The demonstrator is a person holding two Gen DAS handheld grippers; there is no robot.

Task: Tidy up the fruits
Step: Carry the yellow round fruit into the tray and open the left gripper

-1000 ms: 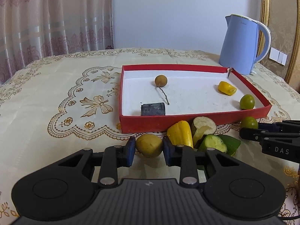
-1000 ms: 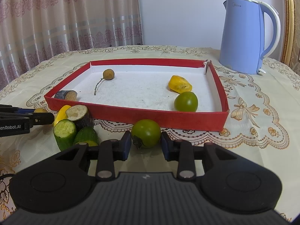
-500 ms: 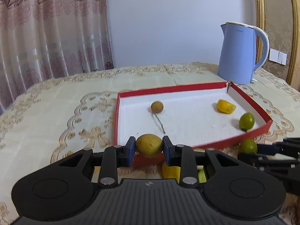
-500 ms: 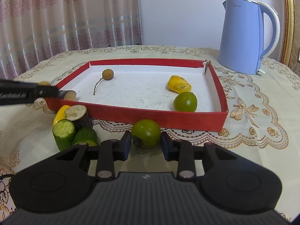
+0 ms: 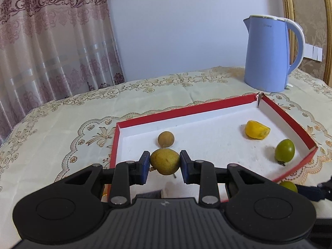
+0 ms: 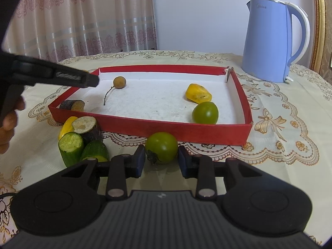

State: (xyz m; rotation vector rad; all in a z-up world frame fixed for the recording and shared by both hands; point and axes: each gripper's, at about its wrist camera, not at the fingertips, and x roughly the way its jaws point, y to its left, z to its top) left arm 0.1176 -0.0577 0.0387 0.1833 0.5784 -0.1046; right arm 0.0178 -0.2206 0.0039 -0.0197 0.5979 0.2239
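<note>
My left gripper (image 5: 165, 165) is shut on a yellow-green round fruit (image 5: 165, 160) and holds it in the air over the near left part of the red tray (image 5: 186, 112). In the right wrist view one of its fingers (image 6: 62, 75) reaches over the tray's left corner. My right gripper (image 6: 161, 161) rests low on the tablecloth in front of the tray's near wall (image 6: 176, 128), its blue pads against both sides of a green tomato (image 6: 161, 147). Inside the tray lie a brown longan (image 6: 119, 82) with a stem, a yellow piece (image 6: 198, 93), a second green tomato (image 6: 205, 112) and a dark chunk (image 6: 72, 105).
Left of the right gripper lies a heap: a yellow pepper piece (image 6: 66, 127), an eggplant slice (image 6: 86, 126) and cucumber pieces (image 6: 71, 147). A blue kettle (image 6: 269, 39) stands behind the tray's far right corner. A person's hand (image 6: 8, 124) shows at the left edge. Curtains hang behind the table.
My left gripper has lifted the yellow-green fruit off the tablecloth and carried it forward over the tray's near wall. The right gripper and its tomato have not moved.
</note>
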